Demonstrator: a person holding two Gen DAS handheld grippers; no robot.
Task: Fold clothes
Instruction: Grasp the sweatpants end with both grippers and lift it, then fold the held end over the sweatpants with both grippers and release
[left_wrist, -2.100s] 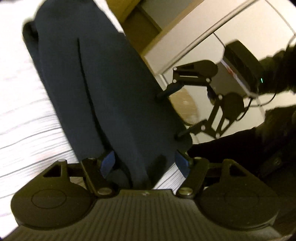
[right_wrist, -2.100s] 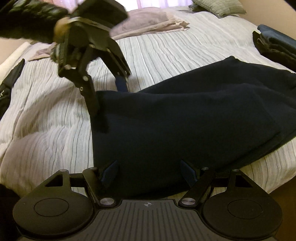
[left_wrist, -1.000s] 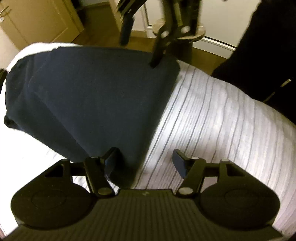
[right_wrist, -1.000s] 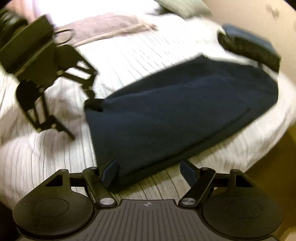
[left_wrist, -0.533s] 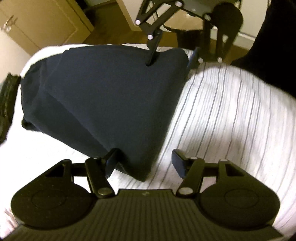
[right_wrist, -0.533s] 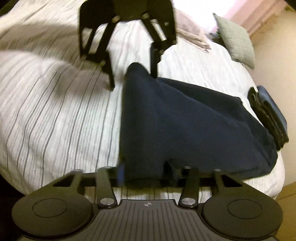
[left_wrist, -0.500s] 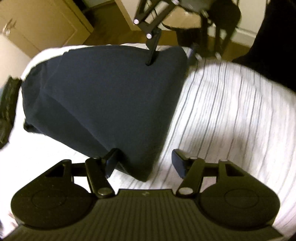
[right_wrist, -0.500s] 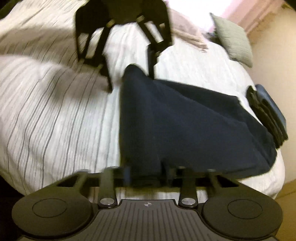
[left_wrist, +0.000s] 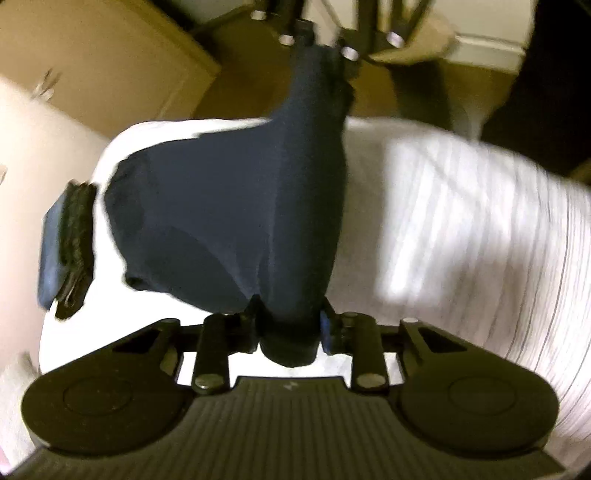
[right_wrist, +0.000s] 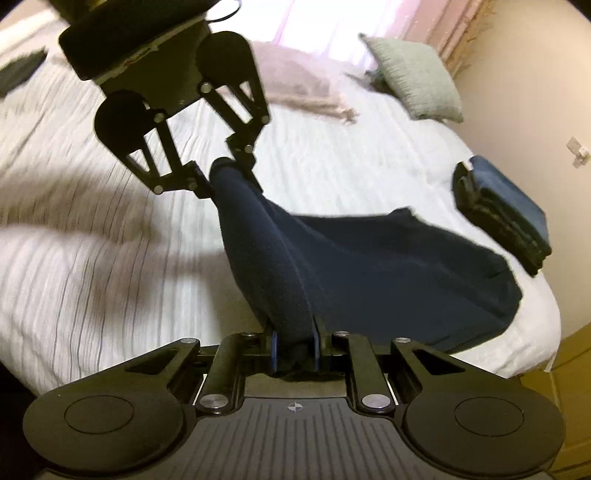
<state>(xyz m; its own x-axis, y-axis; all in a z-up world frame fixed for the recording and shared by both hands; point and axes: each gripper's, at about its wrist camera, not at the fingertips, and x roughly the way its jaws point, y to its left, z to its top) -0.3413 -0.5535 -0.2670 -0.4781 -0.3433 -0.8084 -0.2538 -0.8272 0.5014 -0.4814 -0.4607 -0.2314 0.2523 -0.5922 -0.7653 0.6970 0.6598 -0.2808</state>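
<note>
Navy garment (right_wrist: 369, 266) lifted at 2 corners off striped bedspread (right_wrist: 92, 277), rest trailing on bed twd far right. Left gripper (left_wrist: 289, 326) jaws just closed, clamped on one corner; right gripper (right_wrist: 293, 349) likewise pinching other. Folded clothes stack (right_wrist: 506, 214) near bed's far-right edge, green pillow (right_wrist: 413, 81) beyond

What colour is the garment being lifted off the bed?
Dark navy blue, plain; the garment shows best in the right wrist view.
</note>
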